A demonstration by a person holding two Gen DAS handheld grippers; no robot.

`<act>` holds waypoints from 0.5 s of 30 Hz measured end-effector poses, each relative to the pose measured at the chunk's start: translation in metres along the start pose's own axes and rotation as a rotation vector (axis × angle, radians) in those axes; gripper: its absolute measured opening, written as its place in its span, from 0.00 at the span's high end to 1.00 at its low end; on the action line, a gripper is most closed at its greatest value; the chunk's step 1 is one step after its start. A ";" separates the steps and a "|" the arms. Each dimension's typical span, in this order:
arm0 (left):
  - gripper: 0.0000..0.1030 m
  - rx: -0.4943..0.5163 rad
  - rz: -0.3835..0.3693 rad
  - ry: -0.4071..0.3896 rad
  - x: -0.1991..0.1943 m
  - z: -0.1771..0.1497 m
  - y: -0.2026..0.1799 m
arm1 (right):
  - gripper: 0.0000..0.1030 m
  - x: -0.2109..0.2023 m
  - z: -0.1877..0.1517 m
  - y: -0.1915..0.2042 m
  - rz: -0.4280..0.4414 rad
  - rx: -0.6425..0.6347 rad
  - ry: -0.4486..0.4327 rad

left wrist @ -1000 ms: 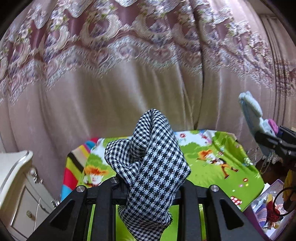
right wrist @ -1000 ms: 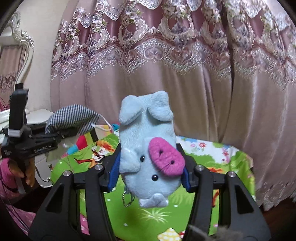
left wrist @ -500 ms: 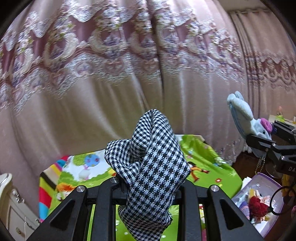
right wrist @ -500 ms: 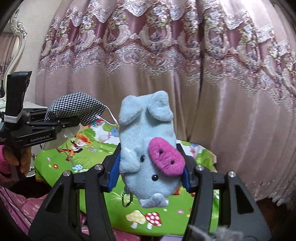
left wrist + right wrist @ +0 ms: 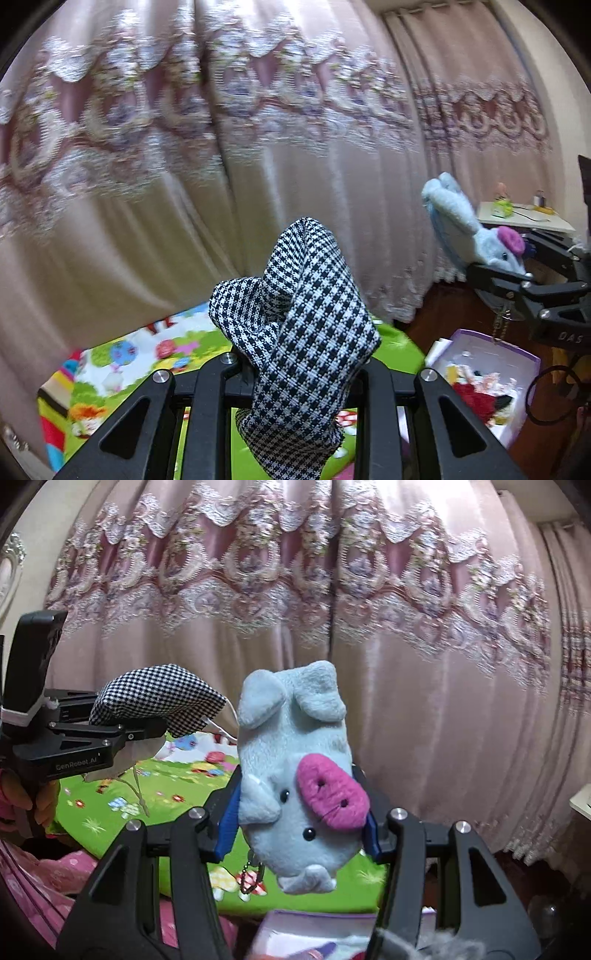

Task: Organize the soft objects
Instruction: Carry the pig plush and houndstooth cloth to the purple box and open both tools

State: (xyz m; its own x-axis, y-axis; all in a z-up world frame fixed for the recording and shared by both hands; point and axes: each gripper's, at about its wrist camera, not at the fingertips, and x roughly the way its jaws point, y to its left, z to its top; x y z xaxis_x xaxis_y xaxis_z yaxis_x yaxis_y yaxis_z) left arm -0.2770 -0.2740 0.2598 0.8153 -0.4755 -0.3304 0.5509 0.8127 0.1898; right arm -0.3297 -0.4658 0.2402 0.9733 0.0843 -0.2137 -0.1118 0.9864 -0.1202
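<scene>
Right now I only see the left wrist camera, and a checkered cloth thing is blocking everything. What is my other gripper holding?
Observer: The right gripper grips a light blue plush pig with a pink snout, hanging upside down.
Operator: Is anything dangling off the pig?
Observer: Yes, a small ball chain hangs beside its head.
Operator: What's right under the pig?
Observer: The bright green cartoon mat, and below it the rim of a purple box.
</scene>
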 end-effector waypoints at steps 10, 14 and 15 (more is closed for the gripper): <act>0.73 0.044 -0.315 0.225 0.065 -0.006 -0.097 | 0.44 -0.028 -0.066 -0.077 -0.235 0.118 0.255; 0.73 0.043 -0.396 0.305 0.086 -0.011 -0.130 | 0.44 -0.047 -0.085 -0.107 -0.309 0.188 0.308; 0.73 0.040 -0.412 0.326 0.091 -0.012 -0.137 | 0.44 -0.051 -0.089 -0.113 -0.324 0.200 0.317</act>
State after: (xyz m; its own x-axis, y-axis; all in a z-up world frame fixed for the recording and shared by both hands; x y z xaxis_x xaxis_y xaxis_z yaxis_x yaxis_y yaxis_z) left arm -0.2806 -0.4248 0.1923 0.4349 -0.6183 -0.6547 0.8258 0.5637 0.0162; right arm -0.3843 -0.5938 0.1783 0.8392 -0.2477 -0.4842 0.2574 0.9651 -0.0476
